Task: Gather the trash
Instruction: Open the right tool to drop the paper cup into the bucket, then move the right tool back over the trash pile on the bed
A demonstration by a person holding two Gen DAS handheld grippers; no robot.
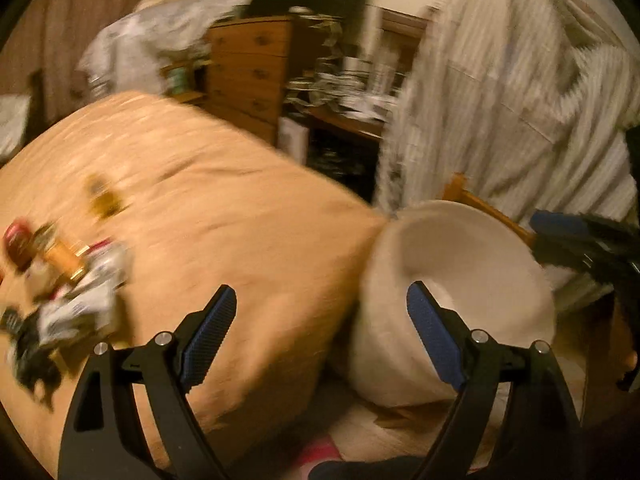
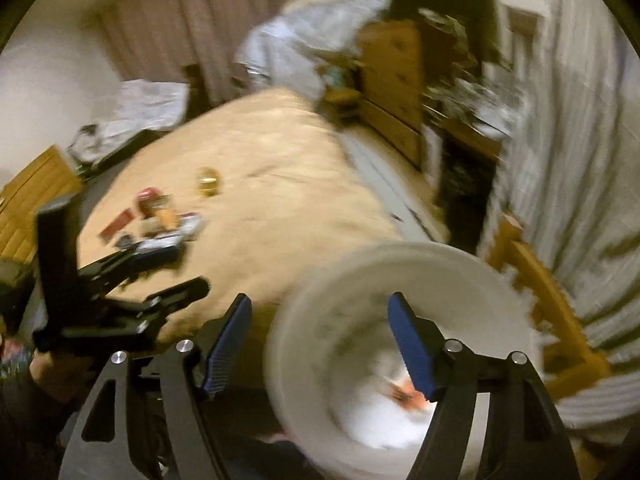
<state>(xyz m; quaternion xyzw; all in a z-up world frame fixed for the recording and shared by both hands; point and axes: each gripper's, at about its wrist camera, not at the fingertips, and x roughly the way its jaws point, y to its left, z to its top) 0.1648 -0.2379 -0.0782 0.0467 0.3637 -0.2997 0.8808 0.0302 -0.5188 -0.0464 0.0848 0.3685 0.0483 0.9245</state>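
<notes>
wrappers (image 1: 76, 304) on bed: print present, blurred, not legible
desk clutter (image 1: 344, 80): no legible text
white bin (image 2: 400, 280): no marking readable

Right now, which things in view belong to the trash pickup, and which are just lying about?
Job:
- trash pile on the bedspread
- gold wrapper
- white bin, something orange inside
- left gripper, right gripper, jaws open

Lying about:
- wooden dresser
- striped shirt
- cluttered desk

Both blurry wrist views seemingly overlook bed (image 1: 224, 208) and bin (image 2: 400, 280).
</notes>
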